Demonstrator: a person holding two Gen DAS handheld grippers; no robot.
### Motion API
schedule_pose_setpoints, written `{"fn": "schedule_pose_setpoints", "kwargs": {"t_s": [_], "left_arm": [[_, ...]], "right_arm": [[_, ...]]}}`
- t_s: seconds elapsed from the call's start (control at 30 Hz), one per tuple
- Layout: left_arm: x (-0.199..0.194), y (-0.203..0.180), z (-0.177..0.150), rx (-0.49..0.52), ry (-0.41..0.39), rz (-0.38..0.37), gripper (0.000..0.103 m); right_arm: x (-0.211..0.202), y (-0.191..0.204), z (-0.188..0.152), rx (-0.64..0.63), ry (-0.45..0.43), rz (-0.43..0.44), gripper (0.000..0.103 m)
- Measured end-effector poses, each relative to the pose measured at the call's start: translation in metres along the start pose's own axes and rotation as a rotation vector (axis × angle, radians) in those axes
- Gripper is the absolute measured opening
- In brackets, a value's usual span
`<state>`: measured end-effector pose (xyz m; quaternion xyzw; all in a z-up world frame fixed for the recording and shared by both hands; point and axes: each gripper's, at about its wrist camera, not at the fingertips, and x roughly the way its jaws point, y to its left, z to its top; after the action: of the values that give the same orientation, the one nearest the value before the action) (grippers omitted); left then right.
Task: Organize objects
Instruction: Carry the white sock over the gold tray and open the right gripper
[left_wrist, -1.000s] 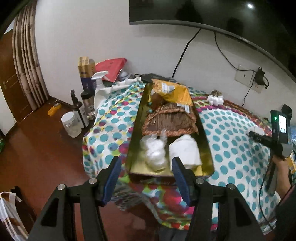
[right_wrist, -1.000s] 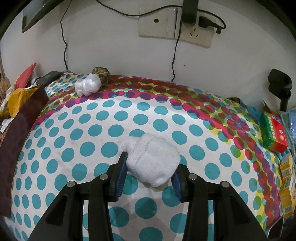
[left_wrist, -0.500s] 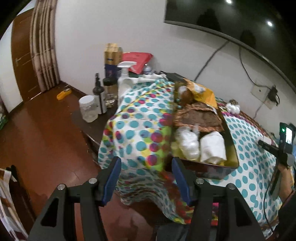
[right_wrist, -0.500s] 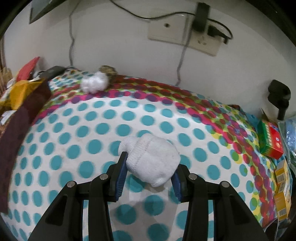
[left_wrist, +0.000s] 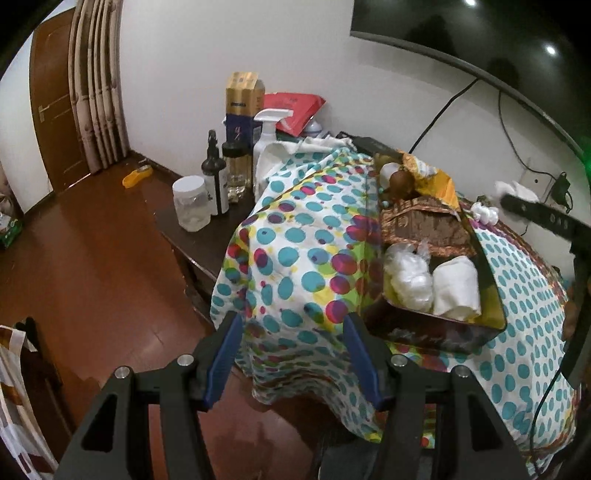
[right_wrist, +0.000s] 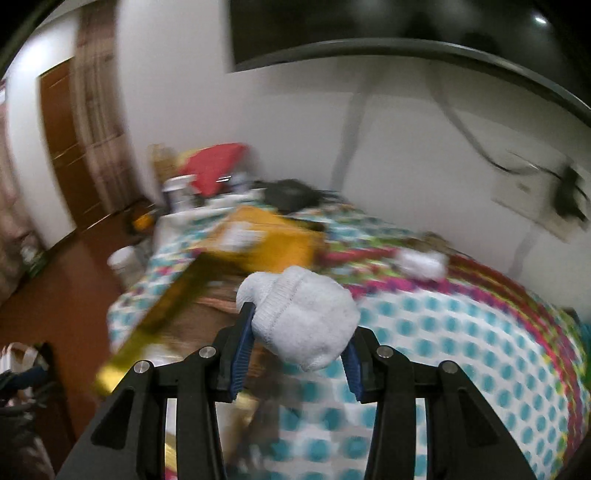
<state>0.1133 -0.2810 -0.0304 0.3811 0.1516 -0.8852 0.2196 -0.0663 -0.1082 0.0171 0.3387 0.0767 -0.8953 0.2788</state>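
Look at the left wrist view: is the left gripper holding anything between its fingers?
No. The left gripper is open with nothing between its fingers, only the dotted tablecloth and floor visible beyond it.

- Tall gold-and-navy carton (left_wrist: 242, 107) at the back of the side table: a dark band of print across the upper face and a pale mark lower down; neither is legible.
- Dark pump bottle (left_wrist: 215, 181): white label present, print too small to read.
- Right wrist view: motion blur throughout; no readable text, number or sign.
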Motion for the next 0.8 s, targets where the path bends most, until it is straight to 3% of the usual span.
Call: {"fn": "schedule_pose_setpoints", "kwargs": {"t_s": [0.17,0.37,0.6,0.7,0.77,0.8], "left_arm": [[0.005,0.017,0.0,-0.038,0.029,0.015,0.058],[0.01,0.03,-0.002,-0.094,0.056,0.0,0.058],[0.013,0.025,-0.001,-0.071,0.071,0.005,0.058],[0.013,0.02,0.0,-0.059,0.074,0.006,0.058],[0.01,0.015,0.002,-0.048,0.065,0.004,0.058],[0.009,0.013,0.003,-0.041,0.06,0.002,0.058]], "right_arm": [[0.026,0.041,0.001,-0.064,0.079,0.071,0.041],[0.045,0.07,-0.009,-0.136,0.15,0.08,0.042],[0.056,0.074,-0.018,-0.128,0.195,0.104,0.043],[0.055,0.073,-0.02,-0.136,0.201,0.109,0.051],[0.047,0.07,-0.02,-0.121,0.174,0.124,0.067],[0.041,0.067,-0.02,-0.112,0.157,0.144,0.069]]}}
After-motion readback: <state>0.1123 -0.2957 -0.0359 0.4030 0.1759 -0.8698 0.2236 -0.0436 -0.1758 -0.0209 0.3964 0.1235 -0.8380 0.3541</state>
